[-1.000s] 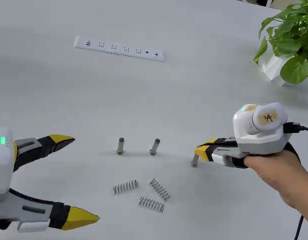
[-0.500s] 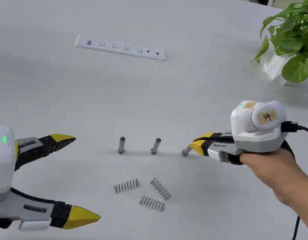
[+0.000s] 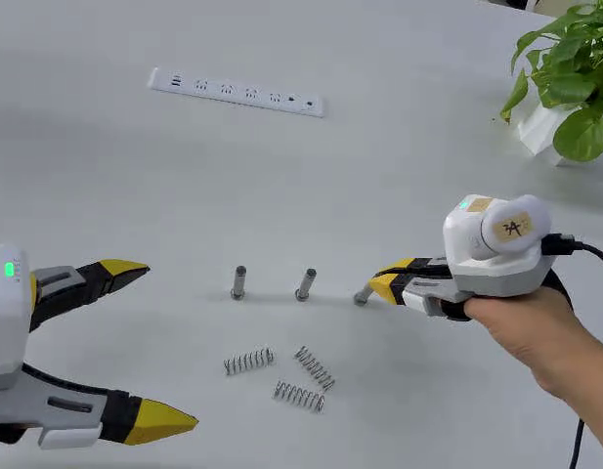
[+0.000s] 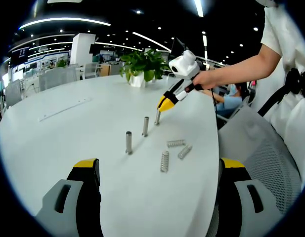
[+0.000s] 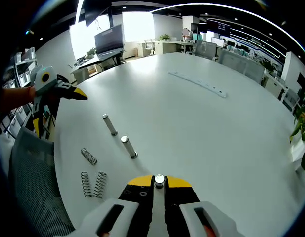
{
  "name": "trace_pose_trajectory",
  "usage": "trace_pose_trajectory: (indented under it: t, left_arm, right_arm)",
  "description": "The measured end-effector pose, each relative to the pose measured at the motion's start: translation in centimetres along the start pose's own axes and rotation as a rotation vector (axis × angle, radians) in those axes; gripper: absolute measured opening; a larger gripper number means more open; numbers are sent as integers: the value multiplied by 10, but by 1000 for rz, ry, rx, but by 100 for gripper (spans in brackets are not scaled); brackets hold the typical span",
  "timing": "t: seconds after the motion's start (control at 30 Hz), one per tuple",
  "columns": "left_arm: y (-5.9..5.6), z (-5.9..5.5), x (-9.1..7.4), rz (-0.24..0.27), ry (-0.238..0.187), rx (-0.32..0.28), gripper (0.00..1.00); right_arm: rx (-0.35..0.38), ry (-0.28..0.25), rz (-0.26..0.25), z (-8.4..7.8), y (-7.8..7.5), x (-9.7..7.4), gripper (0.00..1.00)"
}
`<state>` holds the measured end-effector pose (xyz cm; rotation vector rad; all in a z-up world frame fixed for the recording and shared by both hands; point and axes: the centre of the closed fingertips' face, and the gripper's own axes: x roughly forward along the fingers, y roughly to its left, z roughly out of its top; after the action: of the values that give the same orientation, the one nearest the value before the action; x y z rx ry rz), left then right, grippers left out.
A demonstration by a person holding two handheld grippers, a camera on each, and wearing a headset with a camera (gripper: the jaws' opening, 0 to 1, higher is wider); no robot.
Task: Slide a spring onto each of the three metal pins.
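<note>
Springs, three in all, lie flat and loose on the white surface (image 3: 379, 176), just beyond the left gripper (image 3: 156, 344), whose yellow-tipped fingers (image 3: 164, 422) are spread wide around nothing. The near spring (image 3: 298, 396) and left spring (image 3: 247, 362) run roughly side to side; the right spring (image 3: 314, 368) runs diagonally. Behind them two pins (image 3: 238, 282) stand upright, side by side. To their right a third pin (image 3: 363, 294) leans, its upper end pinched between the closed fingers of the right gripper (image 3: 382, 285), held by a hand (image 3: 521, 327). A sticker (image 3: 514, 227) on that gripper seems to read "3A". Farther back are one power strip (image 3: 236, 94) and one plant (image 3: 565, 68).
</note>
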<state>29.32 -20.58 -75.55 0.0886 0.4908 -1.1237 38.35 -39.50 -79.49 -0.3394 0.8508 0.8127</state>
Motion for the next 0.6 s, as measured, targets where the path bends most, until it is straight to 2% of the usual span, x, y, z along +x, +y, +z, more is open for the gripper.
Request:
trace_pose_trajectory:
  t: [0.6]
  left_arm:
    - [-1,0,0,-2,-1,-4,99]
  right_arm:
    - [-18,-6,4,0,-2,1,4]
